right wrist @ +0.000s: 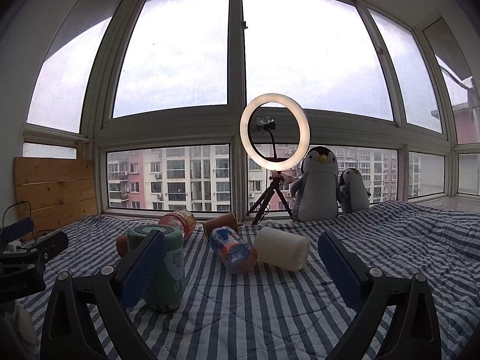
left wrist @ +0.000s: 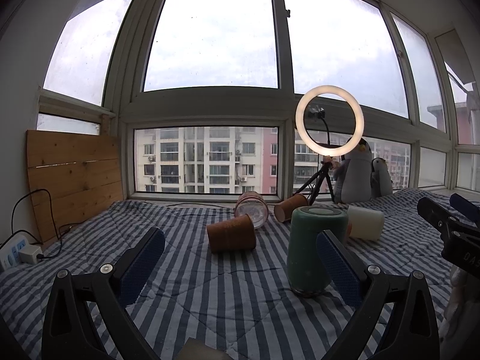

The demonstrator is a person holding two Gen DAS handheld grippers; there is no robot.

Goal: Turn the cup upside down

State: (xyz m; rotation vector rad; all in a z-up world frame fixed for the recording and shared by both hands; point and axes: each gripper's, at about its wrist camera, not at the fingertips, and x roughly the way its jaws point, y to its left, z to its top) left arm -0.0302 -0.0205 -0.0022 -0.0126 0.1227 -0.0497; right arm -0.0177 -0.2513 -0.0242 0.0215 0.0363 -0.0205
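A bed covered in a blue and white striped quilt (right wrist: 300, 309) is lying under a wide window, with cups scattered across its middle. The green cup (left wrist: 312, 249) is standing on the quilt with a flat disc-like end facing up; whether that is a lid or its base cannot be told, and its contents are hidden. In the left wrist view the left gripper (left wrist: 240, 267) is hanging low over the quilt with its fingers (left wrist: 144, 267) spread wide and holding nothing; the green cup is sitting just behind the right one. In the right wrist view the right gripper (right wrist: 241, 267) is likewise gaping wide and empty, with the green cup partly behind its left finger. Every other cup is lying on its side: a brown paper cup (left wrist: 231, 237) beside the green one, a second brown paper cup (left wrist: 290, 207) nearer the window edge, a clear pink patterned cup (left wrist: 251, 209) between them, a white cup (right wrist: 281, 252) showing a dark hollow mouth, and a clear cup with blue and orange print (right wrist: 233, 249) just left of it. Along the window edge of the bed, a glowing ring light (right wrist: 274, 133) on a tripod is standing beside two plush penguins (right wrist: 318, 189). A wooden board (left wrist: 75, 177) is leaning at the far left corner.
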